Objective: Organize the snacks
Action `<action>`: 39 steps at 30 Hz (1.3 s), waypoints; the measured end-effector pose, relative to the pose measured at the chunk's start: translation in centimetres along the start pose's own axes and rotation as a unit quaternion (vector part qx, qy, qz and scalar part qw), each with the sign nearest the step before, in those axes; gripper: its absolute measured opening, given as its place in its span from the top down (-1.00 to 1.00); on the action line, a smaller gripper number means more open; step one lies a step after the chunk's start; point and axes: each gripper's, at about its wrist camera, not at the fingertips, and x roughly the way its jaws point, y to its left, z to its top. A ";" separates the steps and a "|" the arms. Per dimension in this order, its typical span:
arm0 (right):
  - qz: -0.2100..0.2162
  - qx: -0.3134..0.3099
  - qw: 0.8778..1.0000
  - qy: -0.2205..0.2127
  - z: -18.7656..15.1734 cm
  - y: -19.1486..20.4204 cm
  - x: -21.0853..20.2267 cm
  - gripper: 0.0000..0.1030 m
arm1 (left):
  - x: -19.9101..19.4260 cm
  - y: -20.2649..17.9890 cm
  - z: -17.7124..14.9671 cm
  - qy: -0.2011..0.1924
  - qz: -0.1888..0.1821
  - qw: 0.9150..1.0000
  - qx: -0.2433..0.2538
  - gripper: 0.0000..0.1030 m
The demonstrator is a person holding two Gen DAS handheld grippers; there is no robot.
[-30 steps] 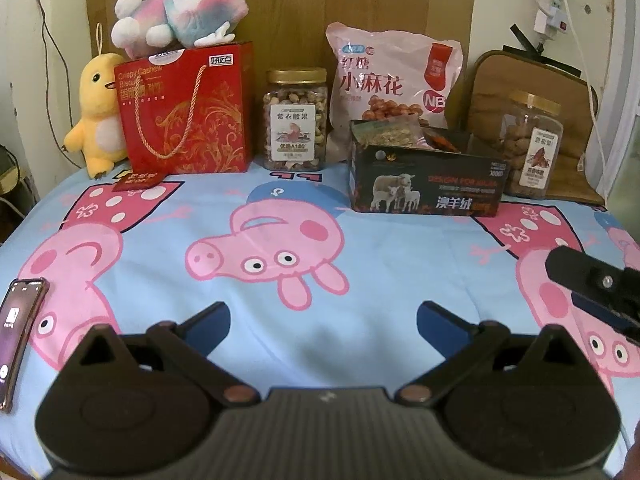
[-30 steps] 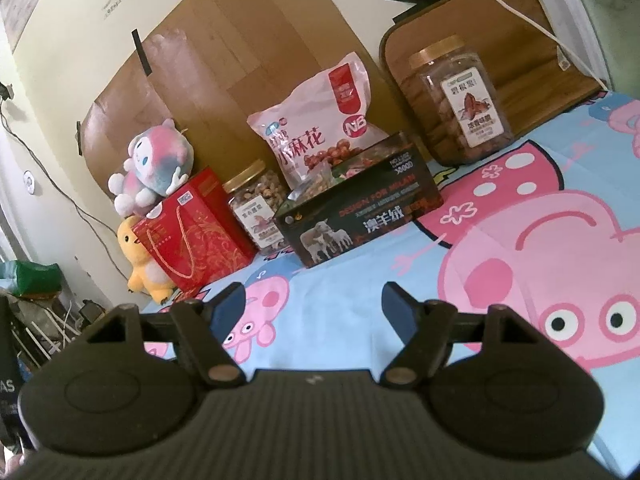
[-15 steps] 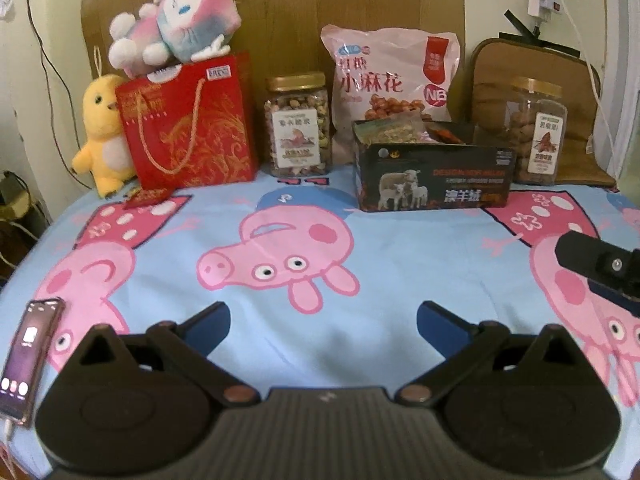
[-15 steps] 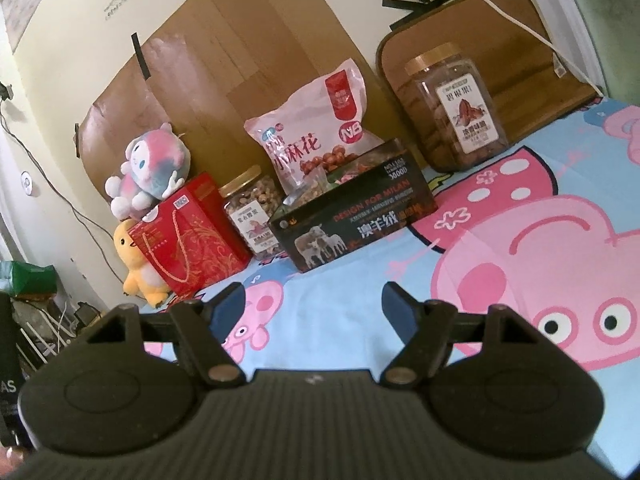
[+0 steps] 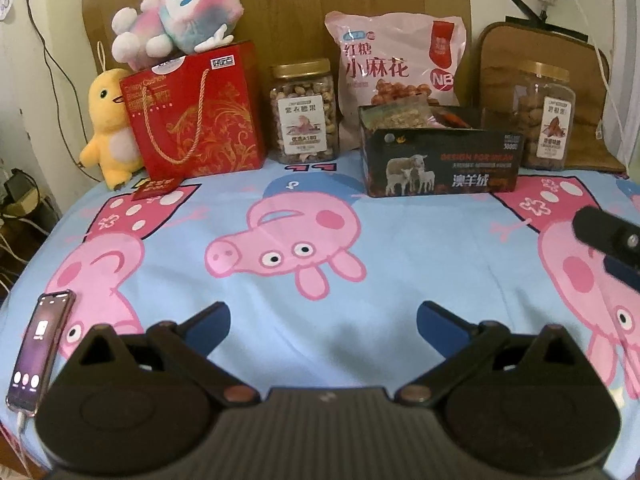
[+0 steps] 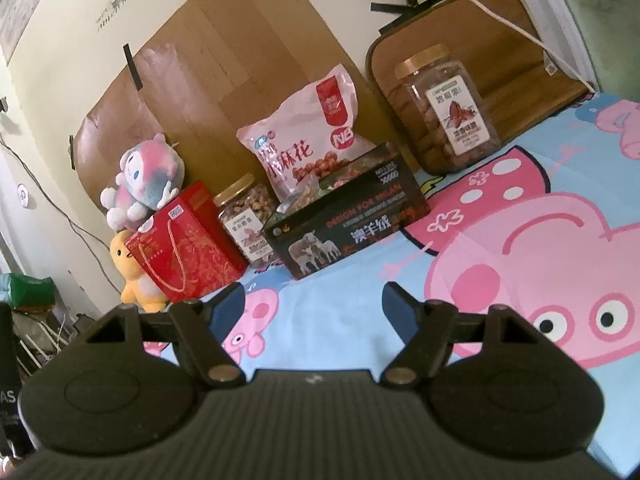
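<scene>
Both claws, L (image 5: 323, 322) & R (image 6: 314, 304), agape, empty.

sheet (image 5: 400, 240): light blue w/ pink pigs
gift bag (image 5: 196, 116): red, gold swirls
box (image 5: 440, 164): black, white sheep
duck toy (image 5: 106, 124): yellow

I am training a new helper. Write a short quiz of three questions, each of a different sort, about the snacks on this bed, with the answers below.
1. True or false: the pink-and-grey plush toy lies on top of the red paper gift bag.
2. Which stands directly behind the open black cardboard box with sheep pictures? A: the yellow plush duck; B: the pink plastic snack bag; C: the smartphone.
3. Fill in: both clear plastic jars have ___-coloured lids.

Key: 1 true; 2 B; 3 gold.
</scene>
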 end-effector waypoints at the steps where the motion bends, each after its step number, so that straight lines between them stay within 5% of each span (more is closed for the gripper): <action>1: -0.001 -0.004 1.000 -0.004 0.0 0.1 -0.1 -0.51 | 0.1 0.0 0.0 0.004 0.000 1.000 0.000 -1.00; 39: -0.009 -0.051 0.998 -0.043 0.0 1.0 -0.9 -0.57 | 0.8 -0.3 -0.7 0.057 -0.026 0.998 -0.005 -1.00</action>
